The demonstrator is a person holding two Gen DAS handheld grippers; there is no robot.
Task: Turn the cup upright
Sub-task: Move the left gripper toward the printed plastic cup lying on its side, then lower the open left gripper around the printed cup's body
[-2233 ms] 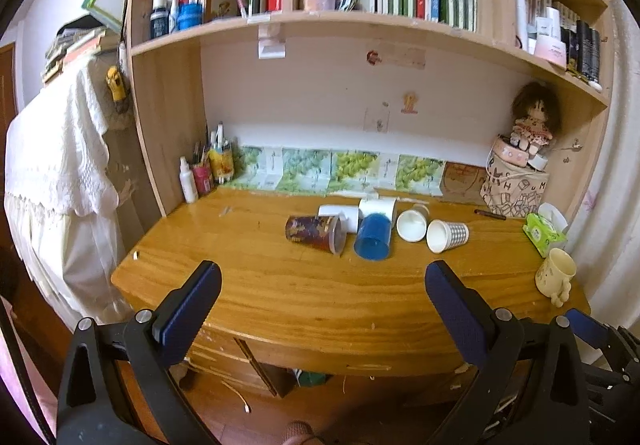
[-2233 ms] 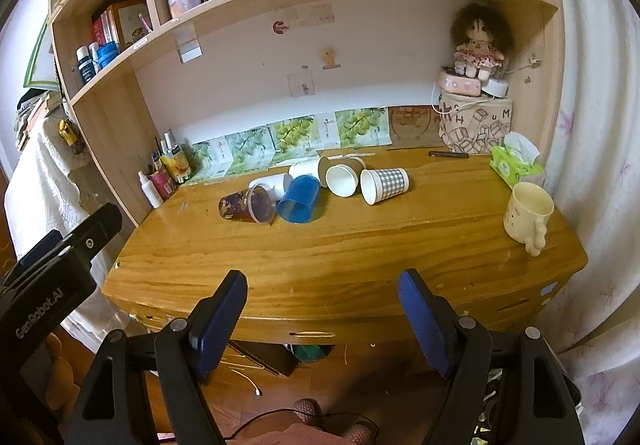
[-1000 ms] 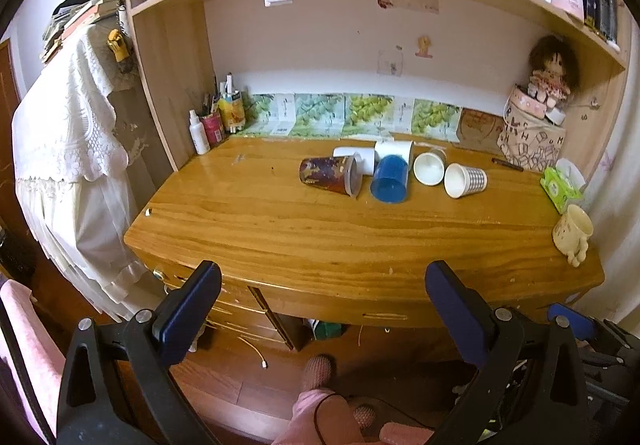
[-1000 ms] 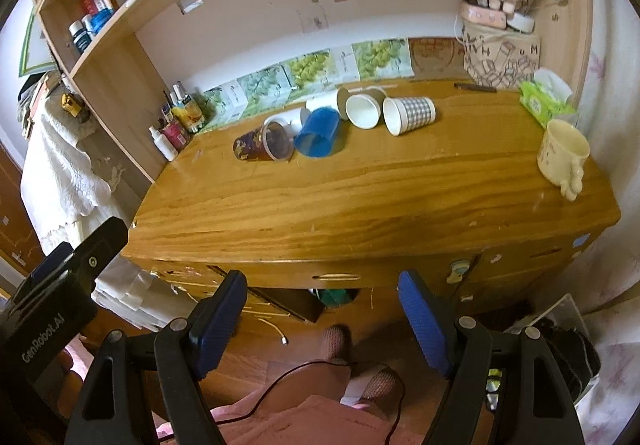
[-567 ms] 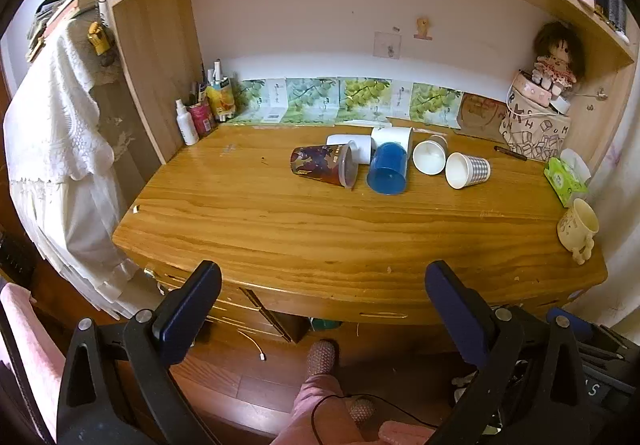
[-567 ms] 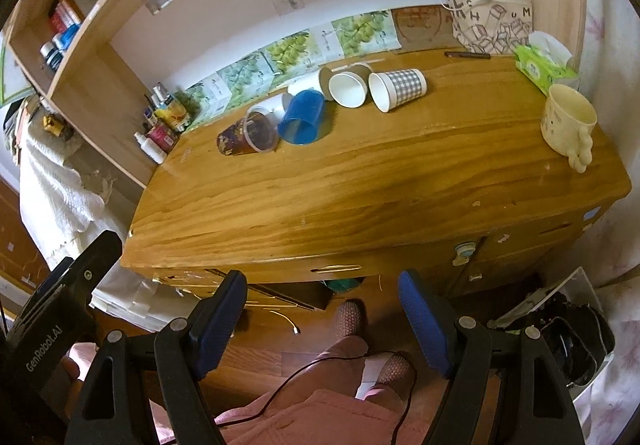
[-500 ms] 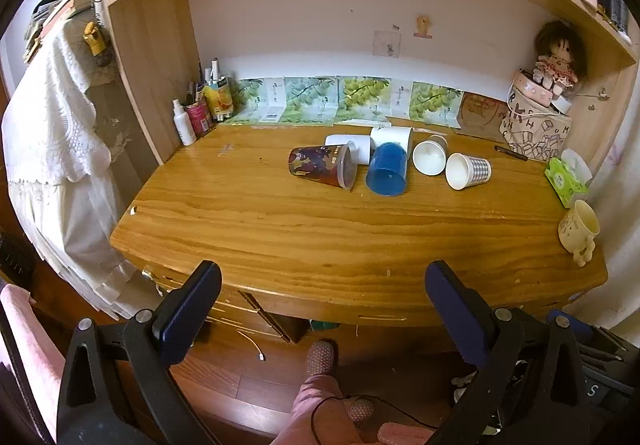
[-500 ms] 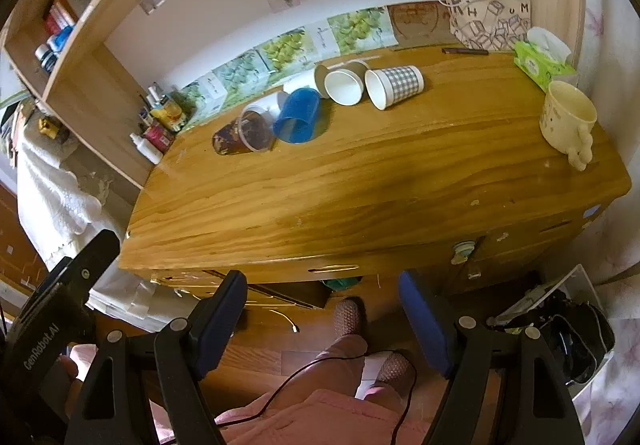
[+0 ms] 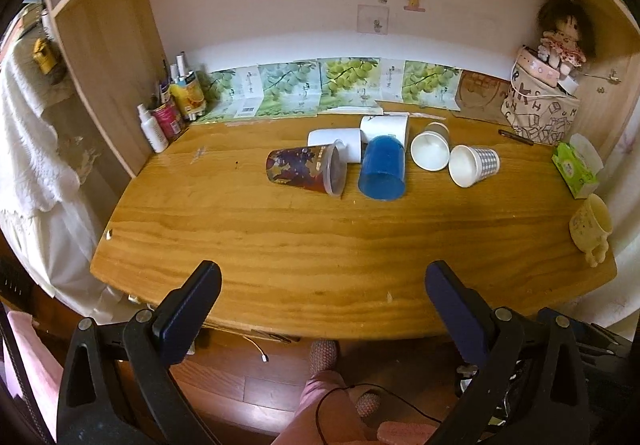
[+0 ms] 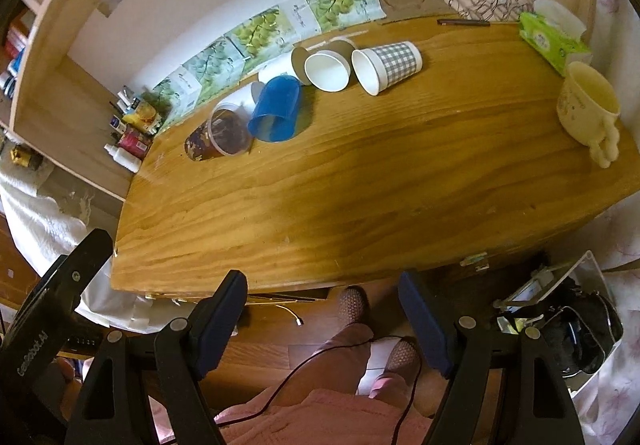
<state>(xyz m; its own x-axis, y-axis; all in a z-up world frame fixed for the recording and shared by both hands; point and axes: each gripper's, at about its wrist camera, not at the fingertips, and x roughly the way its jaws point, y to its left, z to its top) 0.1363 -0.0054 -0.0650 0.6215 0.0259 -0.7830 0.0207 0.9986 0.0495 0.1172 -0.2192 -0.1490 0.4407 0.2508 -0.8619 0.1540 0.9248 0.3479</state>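
Several cups lie on their sides at the back middle of the wooden desk [image 9: 320,245]: a dark patterned clear cup [image 9: 306,169], a blue cup [image 9: 382,169], a white cup [image 9: 430,151], a checked paper cup [image 9: 474,166] and two white cups behind [image 9: 384,126]. The right wrist view shows the same group: patterned cup [image 10: 220,135], blue cup [image 10: 276,109], white cup [image 10: 328,69], checked cup [image 10: 386,65]. My left gripper [image 9: 320,277] is open and empty above the desk's front edge. My right gripper [image 10: 322,285] is open and empty, just short of the front edge.
A cream mug [image 9: 592,227] stands upright at the right edge; it also shows in the right wrist view [image 10: 588,111]. A green tissue pack [image 9: 574,169], a doll on a printed bag [image 9: 540,107] and bottles [image 9: 168,117] line the back. Shelf walls flank the desk.
Both grippers have moved closer to the desk and tilted further down; the desk fills more of each view. The cups have not moved. Both grippers stay open.
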